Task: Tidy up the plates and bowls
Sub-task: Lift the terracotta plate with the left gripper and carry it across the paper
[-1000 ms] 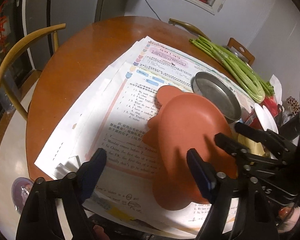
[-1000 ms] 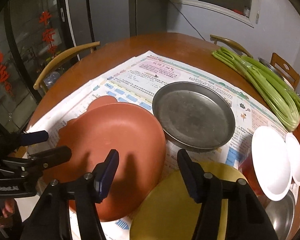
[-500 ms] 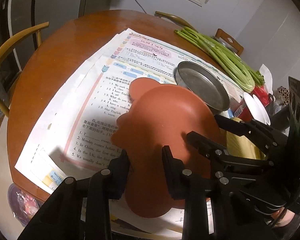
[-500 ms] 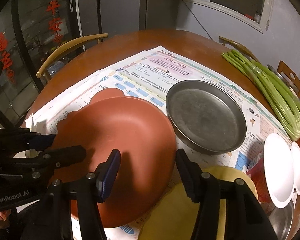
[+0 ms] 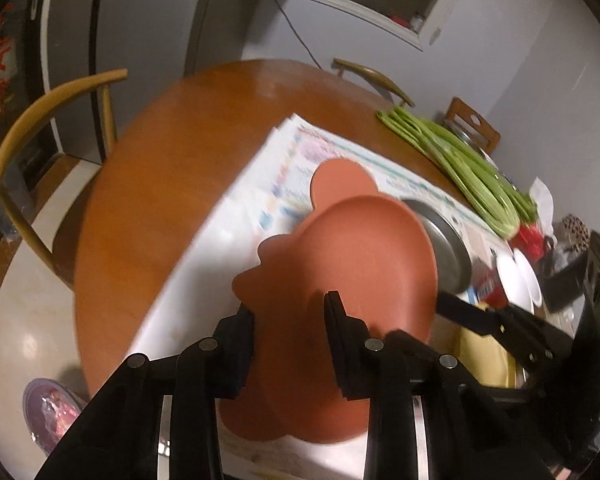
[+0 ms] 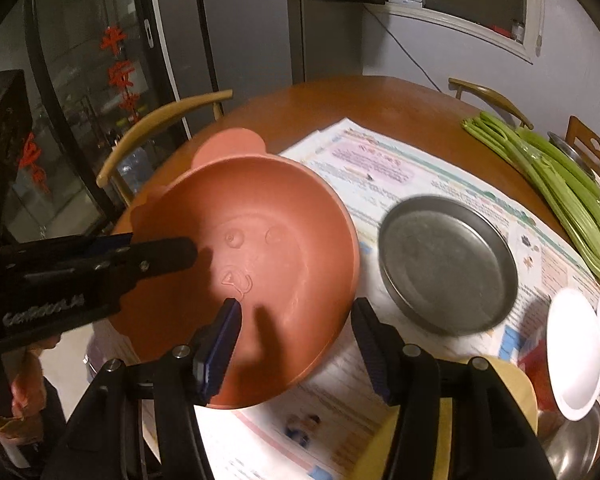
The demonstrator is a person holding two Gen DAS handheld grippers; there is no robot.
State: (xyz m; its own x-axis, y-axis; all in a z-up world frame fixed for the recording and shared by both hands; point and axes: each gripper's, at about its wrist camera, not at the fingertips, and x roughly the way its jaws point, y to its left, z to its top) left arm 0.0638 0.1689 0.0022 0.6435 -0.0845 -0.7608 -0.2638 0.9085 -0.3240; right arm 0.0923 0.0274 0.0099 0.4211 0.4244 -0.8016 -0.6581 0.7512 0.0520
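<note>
I have the terracotta plate (image 5: 352, 256), the one with ears on its rim, pinched by its near rim in my left claw (image 5: 290, 320), jaws drawn in on it, and it looks tilted up off the papers (image 6: 380, 168) spread over the round bench (image 5: 172, 168). My right claw (image 6: 296, 320) sits at its narrowest with its pads either side of the plate's near edge; from its own camera I can't say for sure the pads are pressing on the rim, since that edge dips out of sight between them. As I judge it, the sorting has barely begun: the steel plate (image 6: 446, 264) lies alone on the papers, the yellow plate (image 6: 512, 384) sits at the near edge, two white dishes (image 6: 576, 344) lean by the right side, and nothing is stacked yet. The right wrist view gives me the inside of the terracotta plate with its embossed face, and the left claw reaching in across it. The left wrist view shows the same plate covering part of the steel one, plus the right claw's finger (image 5: 468, 312) at its far rim. The celery (image 6: 560, 184) lies clear of all this.
</note>
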